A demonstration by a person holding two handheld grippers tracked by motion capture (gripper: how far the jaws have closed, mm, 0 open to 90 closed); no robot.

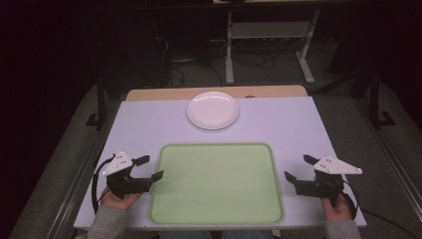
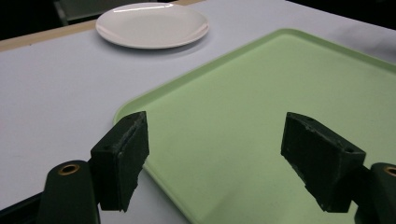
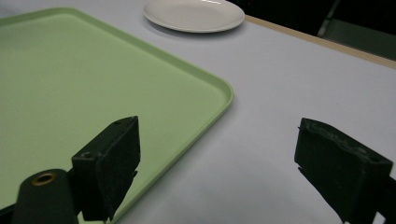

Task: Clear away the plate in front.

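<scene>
Both tongs released, nothing between jaws: left tongs (image 1: 152, 168) at the green tray's (image 1: 217, 185) left edge, right tongs (image 1: 298, 168) just off its right edge. Tray sits near-centre on the desk (image 1: 278, 124).

Risk, judged: w/ a one-sided grip the tray could tilt or slide; the low rim may slip from the pads.

White plate (image 1: 212, 110) lies beyond the tray's far edge, apart from it; a forward push could hit it. Nothing blocks either approach.

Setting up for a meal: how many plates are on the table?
1. The white plate sits at the table's far edge, beyond the green tray, apart from it. Nothing seems hidden.
</scene>
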